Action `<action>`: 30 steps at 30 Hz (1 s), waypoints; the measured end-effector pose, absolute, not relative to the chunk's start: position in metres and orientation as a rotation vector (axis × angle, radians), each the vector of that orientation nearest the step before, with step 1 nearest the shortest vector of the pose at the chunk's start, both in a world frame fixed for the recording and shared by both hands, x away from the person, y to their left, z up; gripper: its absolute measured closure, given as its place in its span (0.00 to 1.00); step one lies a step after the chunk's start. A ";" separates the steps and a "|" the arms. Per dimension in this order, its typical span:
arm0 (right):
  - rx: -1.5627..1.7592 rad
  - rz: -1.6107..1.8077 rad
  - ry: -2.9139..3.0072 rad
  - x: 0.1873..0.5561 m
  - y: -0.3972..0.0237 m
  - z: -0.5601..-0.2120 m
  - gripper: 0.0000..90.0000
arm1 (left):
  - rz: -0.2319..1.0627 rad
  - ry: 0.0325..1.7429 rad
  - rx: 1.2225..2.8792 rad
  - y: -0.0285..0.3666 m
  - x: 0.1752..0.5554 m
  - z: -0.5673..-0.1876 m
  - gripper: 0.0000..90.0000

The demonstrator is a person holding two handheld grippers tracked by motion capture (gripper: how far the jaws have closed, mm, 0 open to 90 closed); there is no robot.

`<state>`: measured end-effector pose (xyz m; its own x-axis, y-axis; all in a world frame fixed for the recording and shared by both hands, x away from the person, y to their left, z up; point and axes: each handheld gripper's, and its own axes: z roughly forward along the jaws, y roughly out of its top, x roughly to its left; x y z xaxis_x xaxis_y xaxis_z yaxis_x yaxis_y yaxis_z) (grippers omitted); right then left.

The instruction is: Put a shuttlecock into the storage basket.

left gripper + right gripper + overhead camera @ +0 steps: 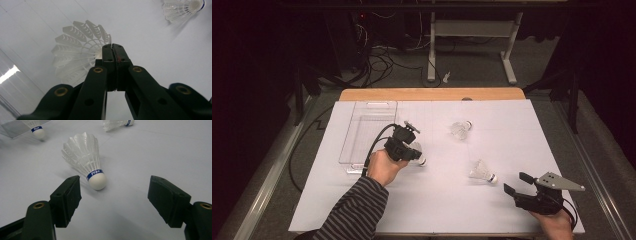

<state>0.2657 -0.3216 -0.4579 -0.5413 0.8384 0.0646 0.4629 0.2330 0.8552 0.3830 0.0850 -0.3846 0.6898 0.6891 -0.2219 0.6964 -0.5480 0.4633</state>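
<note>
Our left hand-held gripper (pixel 409 150) has its jaws pressed together on the thin edge of a shuttlecock's skirt. In the left gripper view the white feathered skirt (pixel 77 50) fans out just behind and to one side of the closed tips, with a sliver of it caught in the seam between them. So that shuttlecock (pixel 418 156) is pinched, sitting a bit toward the left of the worktop's middle, right next to the clear tray (pixel 357 145) that lies along the worktop's left edge.

The tray is on the far-left side of the gripper, near enough that we'd guess it's where the shuttlecock goes. The cork end points toward the near edge of the worktop, the skirt toward the tray side.

Our right hand-held gripper (pixel 518 182) rests near the near-right corner, jaws spread wide with nothing in them. The second shuttlecock (pixel 86 161) lies on its side just ahead of it, cork toward the gripper, skirt pointing away toward the far edge, slightly off to the left jaw. That one's clearly the right hand's pick.

A third shuttlecock (pixel 460 130) lies further up toward the far edge, well apart from both.
</note>
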 end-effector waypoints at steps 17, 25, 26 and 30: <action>1.197 1.238 2.102 0.266 -0.322 -0.458 0.30 | 0.008 1.031 2.346 0.093 0.376 -0.374 0.99; 1.196 1.238 2.102 0.266 -0.322 -0.458 0.30 | 0.011 1.017 2.336 0.095 0.373 -0.370 0.99; 1.197 1.239 2.102 0.266 -0.322 -0.458 0.30 | 0.013 1.017 2.336 0.095 0.373 -0.370 0.99; 1.197 1.238 2.102 0.266 -0.321 -0.458 0.30 | 0.018 1.013 2.335 0.096 0.373 -0.368 0.99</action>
<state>0.2658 -0.3215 -0.4579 -0.5402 0.8390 0.0652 0.4638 0.2321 0.8550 0.3727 0.0964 -0.3681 0.7103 0.6714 -0.2116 0.6634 -0.5381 0.5200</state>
